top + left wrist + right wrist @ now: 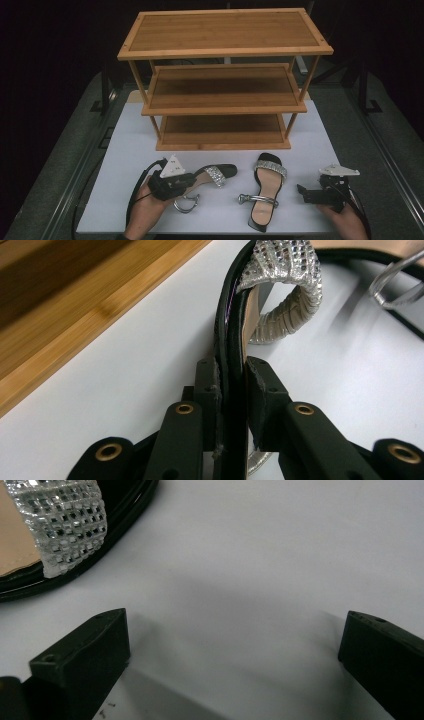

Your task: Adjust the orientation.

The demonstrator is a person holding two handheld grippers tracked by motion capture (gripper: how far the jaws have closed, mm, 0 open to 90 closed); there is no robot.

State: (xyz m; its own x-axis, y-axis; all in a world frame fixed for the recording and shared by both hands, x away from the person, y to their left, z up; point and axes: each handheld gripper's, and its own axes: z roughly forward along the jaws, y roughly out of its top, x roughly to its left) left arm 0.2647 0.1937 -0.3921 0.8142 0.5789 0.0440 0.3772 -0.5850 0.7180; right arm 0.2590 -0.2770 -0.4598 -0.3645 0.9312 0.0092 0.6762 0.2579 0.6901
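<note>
You had your left tongs (232, 390) clamped on the sole edge of the left sandal (212, 175), which stood tipped on its side on the white desk (125, 150), its rhinestone strap (285, 270) just ahead of the jaws and its silver ankle loop (186, 204) beside your hand. Your right tongs (232, 645) were spread wide and held nothing; the right sandal (265, 192) lay flat on the desk off to their left, near but untouched. The bamboo shoe rack (225, 80) stood beyond both tongs with all three shelves bare. So I judged the work barely begun: one sandal gripped, neither shelved.
</note>
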